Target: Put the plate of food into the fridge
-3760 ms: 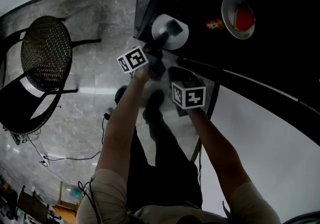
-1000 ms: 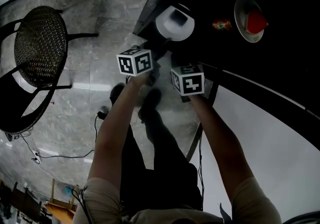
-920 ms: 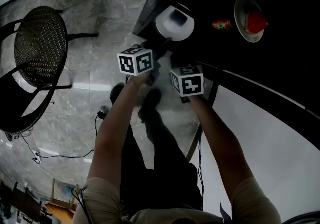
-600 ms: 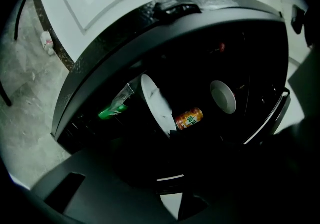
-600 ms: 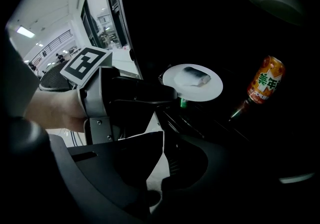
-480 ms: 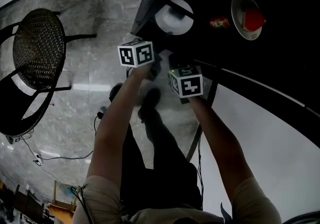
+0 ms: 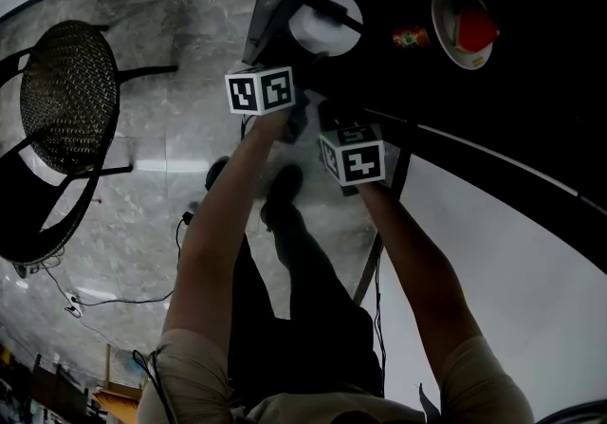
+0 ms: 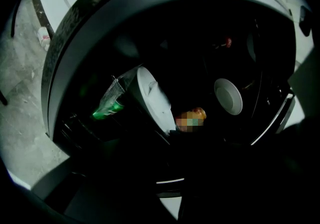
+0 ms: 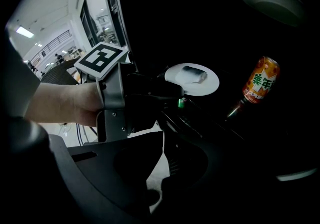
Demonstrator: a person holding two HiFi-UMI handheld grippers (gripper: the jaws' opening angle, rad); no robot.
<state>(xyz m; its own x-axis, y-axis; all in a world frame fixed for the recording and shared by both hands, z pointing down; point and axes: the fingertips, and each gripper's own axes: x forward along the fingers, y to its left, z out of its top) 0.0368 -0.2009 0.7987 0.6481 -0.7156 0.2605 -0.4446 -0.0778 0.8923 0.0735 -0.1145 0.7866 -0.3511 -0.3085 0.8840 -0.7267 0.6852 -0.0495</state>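
Observation:
In the head view, a white plate [image 7: 325,22] with a dark roll of food [image 9: 192,73] sits just inside the dark fridge [image 7: 531,100]. A dark bar crosses the plate there. My left gripper [image 7: 302,52] reaches level into the fridge, shut on the plate's near rim [image 9: 180,89]. Its jaws have just been closing on that rim. In the left gripper view the plate [image 8: 152,100] shows almost edge-on, right ahead of the dark jaws. My right gripper [image 7: 329,117] points down by the fridge's front edge, shut, with nothing seen between its fingers.
Deeper in the fridge stand an orange-labelled bottle [image 9: 260,81] and a white bowl [image 7: 462,28] holding something red. A white panel with a dark edge [image 7: 493,251] lies at the right. A black mesh chair [image 7: 66,95] and cables [image 7: 85,299] are on the marble floor.
My left gripper has pushed the plate further into the fridge, upward in the head view. The right gripper has stayed where it was.

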